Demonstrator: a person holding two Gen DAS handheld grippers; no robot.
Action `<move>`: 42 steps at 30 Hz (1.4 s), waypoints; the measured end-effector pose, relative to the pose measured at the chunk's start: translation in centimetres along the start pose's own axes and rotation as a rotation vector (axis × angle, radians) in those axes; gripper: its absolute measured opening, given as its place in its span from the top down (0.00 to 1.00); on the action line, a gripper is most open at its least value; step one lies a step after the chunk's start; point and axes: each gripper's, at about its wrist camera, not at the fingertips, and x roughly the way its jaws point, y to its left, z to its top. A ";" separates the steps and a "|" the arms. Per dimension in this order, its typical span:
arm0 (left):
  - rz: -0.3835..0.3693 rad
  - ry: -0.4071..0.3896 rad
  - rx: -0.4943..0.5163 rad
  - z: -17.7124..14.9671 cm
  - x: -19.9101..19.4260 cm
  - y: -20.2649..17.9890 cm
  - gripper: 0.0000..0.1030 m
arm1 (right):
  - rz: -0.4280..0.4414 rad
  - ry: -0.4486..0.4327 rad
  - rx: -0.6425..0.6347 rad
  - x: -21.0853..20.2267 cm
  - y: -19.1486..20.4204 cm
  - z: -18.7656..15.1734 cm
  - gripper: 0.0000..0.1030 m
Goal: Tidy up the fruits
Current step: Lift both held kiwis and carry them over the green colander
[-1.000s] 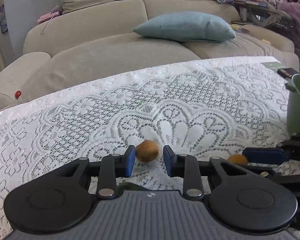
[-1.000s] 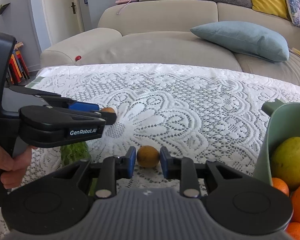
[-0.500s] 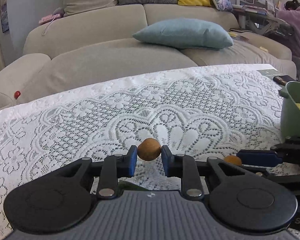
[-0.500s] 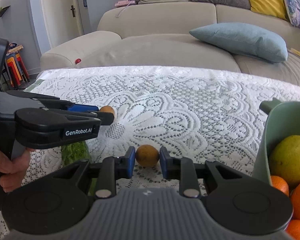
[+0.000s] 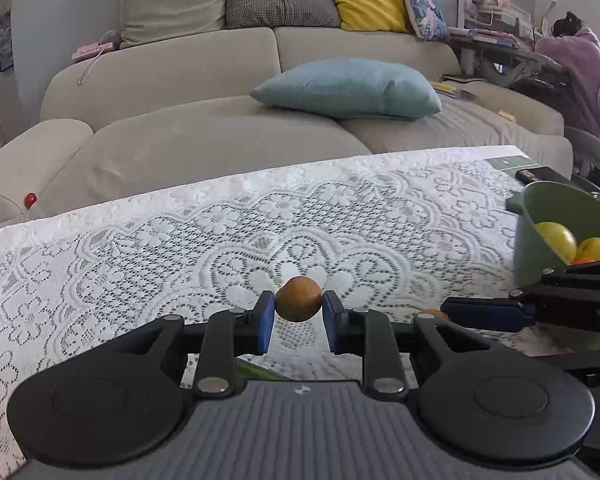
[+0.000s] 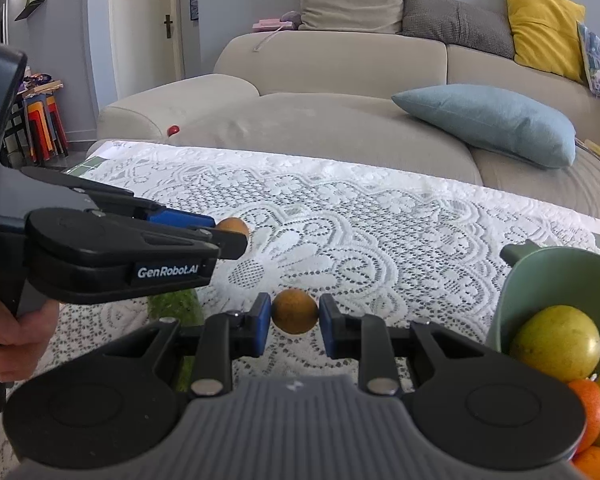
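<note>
My left gripper point(image 5: 299, 316) is shut on a small brown fruit point(image 5: 299, 299) and holds it above the lace tablecloth point(image 5: 260, 232). It also shows in the right wrist view, where the same fruit point(image 6: 233, 227) peeks past its tip. My right gripper point(image 6: 294, 322) is shut on a second small brown fruit point(image 6: 294, 311), held just above the cloth. A green bowl point(image 6: 560, 276) at the right holds a yellow-green fruit point(image 6: 556, 344) and several oranges point(image 6: 588, 408). The bowl also shows in the left wrist view point(image 5: 540, 232).
A green bumpy vegetable point(image 6: 176, 304) lies on the cloth under the left gripper. A beige sofa point(image 5: 220, 132) with a blue cushion point(image 5: 348, 88) stands behind the table. A dark flat object point(image 5: 538, 176) lies at the table's far right corner.
My left gripper closed on the brown fruit and lifted it off the cloth. My right gripper kept its fruit and rose slightly, bringing more of the bowl into view.
</note>
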 end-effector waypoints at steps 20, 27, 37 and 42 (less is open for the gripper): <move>-0.034 -0.070 -0.062 -0.6 -5.2 -5.3 0.72 | -0.112 -0.094 -0.037 -7.2 -3.4 -0.5 0.78; -0.086 -0.071 -0.038 -0.3 -6.2 -8.6 0.72 | -0.147 -0.104 0.006 -9.8 -5.6 -1.3 0.78; -0.178 -0.063 0.036 0.6 -5.4 -13.2 0.72 | -0.276 -0.062 0.041 -10.8 -9.0 -3.1 0.78; -0.213 -0.040 0.044 0.9 -4.2 -14.4 0.72 | -0.308 -0.045 0.059 -10.5 -10.0 -3.7 0.78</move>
